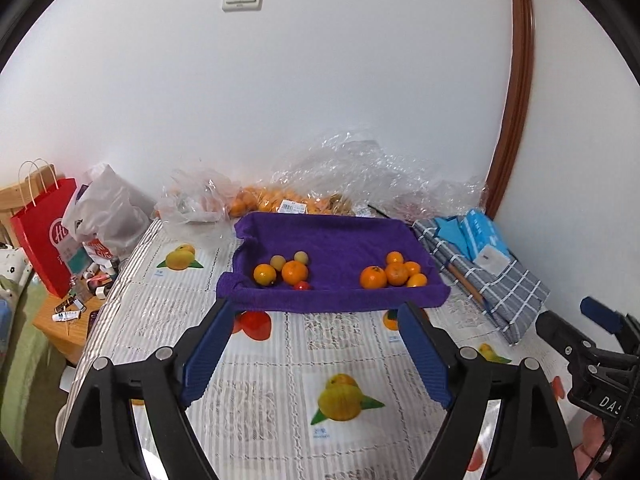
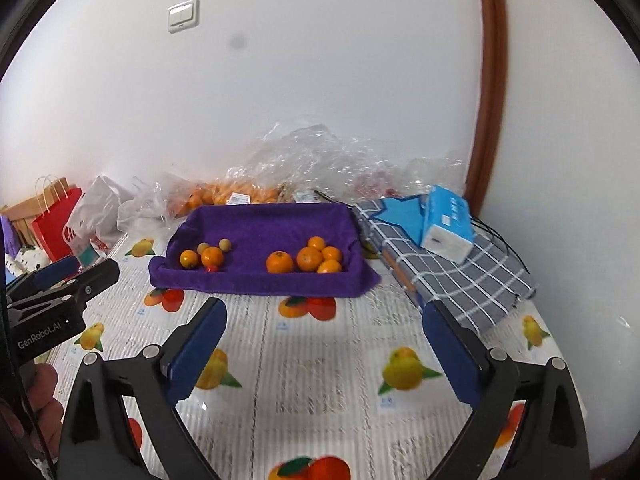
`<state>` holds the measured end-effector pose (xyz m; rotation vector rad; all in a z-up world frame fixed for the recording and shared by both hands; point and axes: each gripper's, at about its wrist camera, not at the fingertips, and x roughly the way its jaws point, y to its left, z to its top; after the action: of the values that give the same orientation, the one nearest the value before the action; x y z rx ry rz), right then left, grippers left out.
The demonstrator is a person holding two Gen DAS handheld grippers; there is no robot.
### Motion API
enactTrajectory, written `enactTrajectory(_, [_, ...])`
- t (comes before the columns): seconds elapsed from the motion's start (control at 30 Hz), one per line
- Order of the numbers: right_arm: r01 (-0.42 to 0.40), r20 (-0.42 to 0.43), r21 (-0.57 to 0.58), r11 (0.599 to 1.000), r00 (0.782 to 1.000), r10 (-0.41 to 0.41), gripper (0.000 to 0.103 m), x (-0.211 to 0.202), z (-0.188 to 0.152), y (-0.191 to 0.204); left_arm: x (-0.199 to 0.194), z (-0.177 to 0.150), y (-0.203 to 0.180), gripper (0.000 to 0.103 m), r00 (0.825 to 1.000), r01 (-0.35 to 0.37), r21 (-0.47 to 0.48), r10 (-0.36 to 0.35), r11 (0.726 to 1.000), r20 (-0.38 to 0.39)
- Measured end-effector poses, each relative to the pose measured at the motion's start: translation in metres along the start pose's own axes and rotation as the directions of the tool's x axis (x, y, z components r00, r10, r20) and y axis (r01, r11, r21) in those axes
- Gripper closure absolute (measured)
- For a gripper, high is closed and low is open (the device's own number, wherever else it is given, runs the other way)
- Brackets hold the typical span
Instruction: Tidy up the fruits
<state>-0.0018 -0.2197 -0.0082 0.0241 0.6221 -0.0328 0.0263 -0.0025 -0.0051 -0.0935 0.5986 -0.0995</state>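
A purple towel-lined tray (image 1: 332,300) (image 2: 256,284) sits on the table ahead of both grippers. On its left side lie two oranges (image 1: 294,272) (image 2: 212,257), two small tan fruits (image 1: 278,261) (image 2: 225,244) and a small red fruit (image 1: 302,286) (image 2: 212,268). On its right side lies a cluster of several oranges (image 1: 394,273) (image 2: 310,259). My left gripper (image 1: 314,314) is open and empty, just short of the tray's front edge. My right gripper (image 2: 322,314) is open and empty, a little further back from the tray.
Clear plastic bags with more oranges (image 1: 276,202) (image 2: 228,196) lie behind the tray by the wall. A grey checked cloth (image 1: 492,280) (image 2: 452,272) with a blue tissue pack (image 2: 446,224) lies right. A red paper bag (image 1: 44,236) and a cluttered side table stand left.
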Motion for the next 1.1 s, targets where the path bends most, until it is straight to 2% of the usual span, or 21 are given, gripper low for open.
enactTrajectory(0.3, [0.010,0.014,0.028,1.000,1.000,-0.010,0.006,-0.023,-0.011,-0.012,-0.017,-0.009,-0.007,0.020,1.000,-0.020,0.012,0.020,1.000,0.019])
enactTrajectory(1.1, [0.012,0.023,0.011,1.000,1.000,-0.012,0.006,-0.030,-0.015,-0.008,-0.025,-0.011,-0.006,0.020,0.999,-0.023,0.002,0.023,1.000,0.024])
